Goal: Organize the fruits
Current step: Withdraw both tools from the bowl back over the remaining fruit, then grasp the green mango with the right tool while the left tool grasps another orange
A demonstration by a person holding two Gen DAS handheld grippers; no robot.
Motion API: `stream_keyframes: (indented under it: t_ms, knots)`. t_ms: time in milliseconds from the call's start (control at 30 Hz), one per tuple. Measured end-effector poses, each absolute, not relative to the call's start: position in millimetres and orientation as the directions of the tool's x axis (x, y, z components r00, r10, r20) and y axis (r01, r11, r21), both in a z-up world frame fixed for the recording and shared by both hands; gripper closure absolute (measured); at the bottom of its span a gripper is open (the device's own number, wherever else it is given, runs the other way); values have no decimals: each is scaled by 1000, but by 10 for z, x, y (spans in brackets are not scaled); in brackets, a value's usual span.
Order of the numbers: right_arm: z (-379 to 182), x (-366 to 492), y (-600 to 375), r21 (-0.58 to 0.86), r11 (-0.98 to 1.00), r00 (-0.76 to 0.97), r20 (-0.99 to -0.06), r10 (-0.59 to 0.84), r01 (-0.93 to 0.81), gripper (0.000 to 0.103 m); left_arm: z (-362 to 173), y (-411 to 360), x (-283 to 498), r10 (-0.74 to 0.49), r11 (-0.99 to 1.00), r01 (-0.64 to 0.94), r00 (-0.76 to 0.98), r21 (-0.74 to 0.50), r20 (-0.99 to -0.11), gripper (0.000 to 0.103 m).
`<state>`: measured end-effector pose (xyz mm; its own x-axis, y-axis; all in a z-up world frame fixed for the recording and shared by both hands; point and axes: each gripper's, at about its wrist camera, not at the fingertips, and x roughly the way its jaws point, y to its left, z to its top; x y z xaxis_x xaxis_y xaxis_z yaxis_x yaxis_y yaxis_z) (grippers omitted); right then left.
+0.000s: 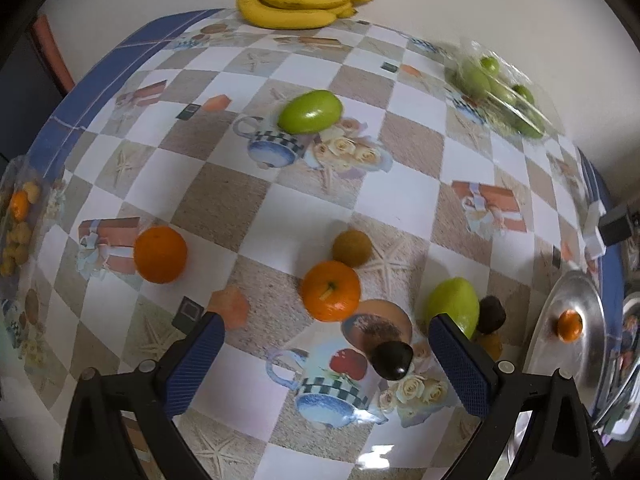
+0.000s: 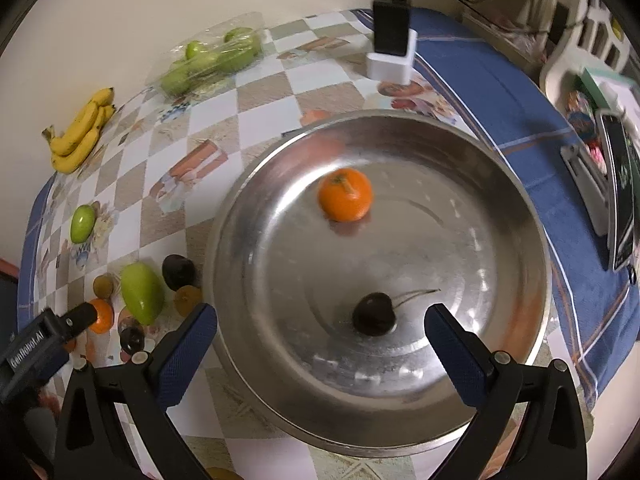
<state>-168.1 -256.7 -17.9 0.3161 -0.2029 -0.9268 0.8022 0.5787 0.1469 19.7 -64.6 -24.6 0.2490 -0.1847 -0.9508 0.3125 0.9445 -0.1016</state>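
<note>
My table wears a glossy cloth (image 1: 280,200) of white and sandy-brown checks printed with mugs, roses, starfish and gift boxes, bordered in blue; a plain cream wall (image 1: 440,4) rises behind its far edge. My left gripper (image 1: 326,364) stands wide, holding nothing, above the near part of the cloth. Between its fingers lie an orange (image 1: 330,291) with a stalk, a small brownish fruit (image 1: 352,248) just behind it and a dark plum (image 1: 393,360) nearer me. A green fruit (image 1: 454,306) sits by the right finger, another orange (image 1: 160,255) towards the left edge, a second green fruit (image 1: 310,111) mid-table. Bananas (image 1: 298,4) rest at the far edge, and a clear bag of green fruit (image 1: 496,92) lies near the far right corner.

My right gripper (image 2: 320,354) is also wide and empty, over the steel bowl (image 2: 280,412) near the right edge. Inside the bowl sit an orange (image 2: 345,194) towards the far side and a dark cherry-like fruit (image 2: 374,314) with a stalk near me. Behind the bowl a black adapter (image 2: 392,30) stands in a white base (image 2: 390,66) on the blue border. The other gripper's body (image 2: 28,350) reads "GenRobot.AI"
</note>
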Motion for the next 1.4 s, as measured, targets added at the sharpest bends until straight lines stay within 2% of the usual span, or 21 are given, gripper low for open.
stream_keyframes:
  t_ms: [400, 633, 900, 1400]
  knots:
    - [-71, -1404, -2347, 212, 657, 423, -888, -180, 724, 0, -142, -116, 587, -162, 976, 191, 311, -106, -936, 0]
    - [-20, -1145, -2142, 302, 694, 500, -861, -97, 654, 0, -91, 208, 794, -120, 987, 143, 352, -74, -928, 0]
    - [54, -792, -1810, 290, 782, 527, -848, -58, 552, 0, -97, 436, 960, -127, 990, 108, 363, -94, -923, 0]
    - [-87, -469, -1723, 243, 828, 486, -873, -39, 505, 1, -275, 327, 1046, -133, 980, 188, 344, -71, -930, 0]
